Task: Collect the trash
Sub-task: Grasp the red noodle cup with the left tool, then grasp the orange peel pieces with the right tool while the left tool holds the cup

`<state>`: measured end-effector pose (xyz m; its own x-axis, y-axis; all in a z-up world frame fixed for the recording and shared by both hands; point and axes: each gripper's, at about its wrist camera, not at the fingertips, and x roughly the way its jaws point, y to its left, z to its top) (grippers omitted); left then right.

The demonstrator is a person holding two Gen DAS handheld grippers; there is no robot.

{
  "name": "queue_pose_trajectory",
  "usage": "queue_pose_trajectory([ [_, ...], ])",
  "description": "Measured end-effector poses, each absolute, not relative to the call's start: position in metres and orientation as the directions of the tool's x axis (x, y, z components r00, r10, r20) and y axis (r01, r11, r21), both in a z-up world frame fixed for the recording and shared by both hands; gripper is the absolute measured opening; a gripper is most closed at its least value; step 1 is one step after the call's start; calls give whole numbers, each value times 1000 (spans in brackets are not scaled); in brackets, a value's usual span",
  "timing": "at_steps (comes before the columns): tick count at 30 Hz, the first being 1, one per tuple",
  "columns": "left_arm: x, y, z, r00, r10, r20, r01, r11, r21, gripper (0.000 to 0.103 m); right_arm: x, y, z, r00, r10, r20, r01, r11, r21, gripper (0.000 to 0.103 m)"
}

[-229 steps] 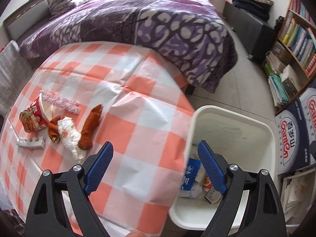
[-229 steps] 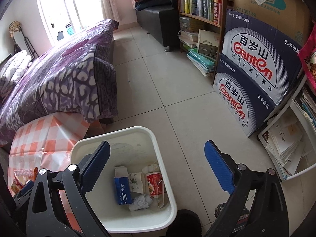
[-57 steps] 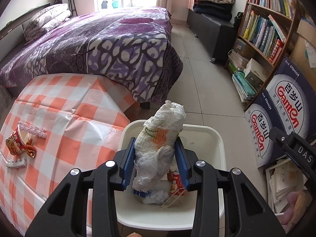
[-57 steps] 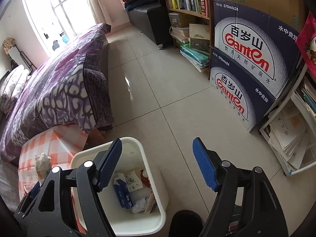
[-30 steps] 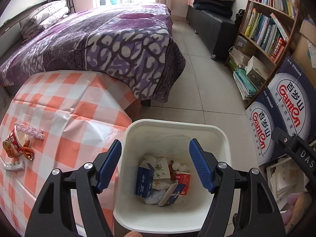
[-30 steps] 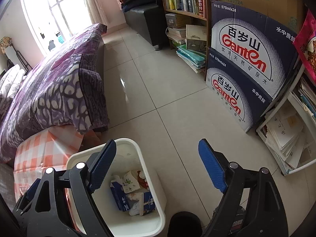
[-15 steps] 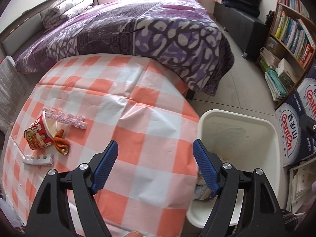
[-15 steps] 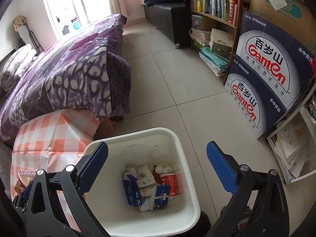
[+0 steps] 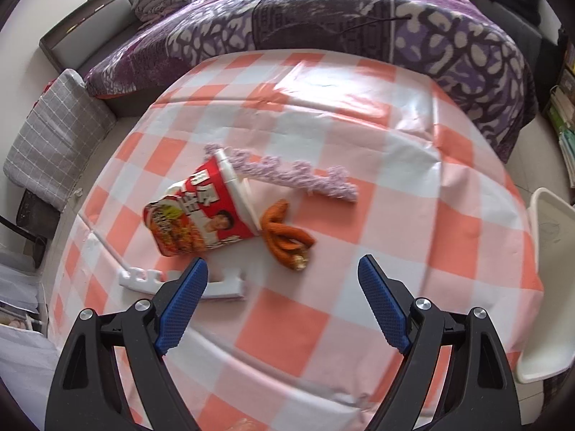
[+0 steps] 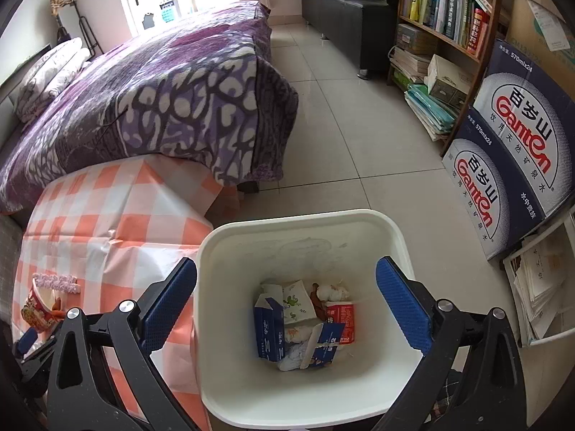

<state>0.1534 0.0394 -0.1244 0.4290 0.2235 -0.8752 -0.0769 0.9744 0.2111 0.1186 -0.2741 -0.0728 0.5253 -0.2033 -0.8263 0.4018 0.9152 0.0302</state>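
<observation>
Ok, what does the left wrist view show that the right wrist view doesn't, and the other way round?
Only the left wrist view shows the open left gripper, the orange peel and the white plastic piece up close. Only the right wrist view shows the open right gripper, the trash lying inside the bin, the bookshelf and the water cartons. Both show the checkered table, the noodle cup, the bin and the bed.

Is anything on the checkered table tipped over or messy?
Yes. The red noodle cup lies on its side on the table, not upright. An orange peel-like scrap lies right at its open mouth, and a fuzzy purple strip lies just behind the cup. Nothing looks wet or spilled.
</observation>
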Motion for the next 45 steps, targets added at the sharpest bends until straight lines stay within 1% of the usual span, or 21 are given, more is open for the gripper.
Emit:
queue_pose_trajectory([
  [3,157,73,-125,411,256,-875,-132,966,221,83,125,-258,-77,521,-200,-830,375,927,13,96],
  [6,164,102,-122,413,243,-878,-174,967,185,83,130,-242,-80,515,-194,-835,349,937,-3,96],
  [8,173,115,-123,401,238,-884,-168,968,185,83,133,-231,-82,514,-190,-836,328,944,-12,96],
  [12,193,135,-132,373,183,-909,-147,980,137,84,138,-212,-87,516,-174,-839,283,959,-26,96],
  [14,202,143,-137,366,126,-922,-132,988,82,84,140,-203,-88,517,-154,-842,260,966,-17,96],
  [16,208,143,-143,346,65,-936,-87,996,37,84,142,-192,-90,517,-122,-847,224,975,-3,96],
  [18,212,141,-149,337,43,-941,-41,999,30,84,144,-178,-93,516,-85,-852,174,985,7,96],
  [19,212,140,-149,351,42,-936,-29,999,34,80,146,-169,-95,513,-62,-856,140,990,12,96],
  [21,213,143,-148,360,-3,-933,-19,1000,-11,41,147,-151,-99,511,-27,-859,69,998,10,96],
  [22,213,146,-145,362,-32,-932,-25,999,-45,33,147,-141,-101,513,-15,-858,32,999,2,96],
  [24,211,151,-135,388,-50,-920,-27,997,-66,12,146,-120,-105,523,8,-852,-49,999,-21,96],
  [29,201,166,-107,430,-116,-895,-30,989,-142,11,139,-78,-110,533,79,-842,-214,976,-44,96],
  [34,184,186,-73,481,-143,-865,-55,980,-193,11,128,-40,-106,557,169,-813,-356,933,-50,96],
  [38,169,203,-40,548,-135,-825,-77,975,-210,11,123,-7,-103,560,215,-800,-459,884,-84,96],
  [41,158,212,-21,593,-121,-796,-90,972,-215,11,128,22,-107,537,236,-810,-514,853,-93,94],
  [44,151,220,-8,622,-94,-778,-109,973,-205,11,145,32,-114,507,244,-827,-458,889,-18,86],
  [45,149,222,-6,626,-93,-774,-113,972,-208,11,153,32,-118,497,246,-832,-430,903,10,80],
])
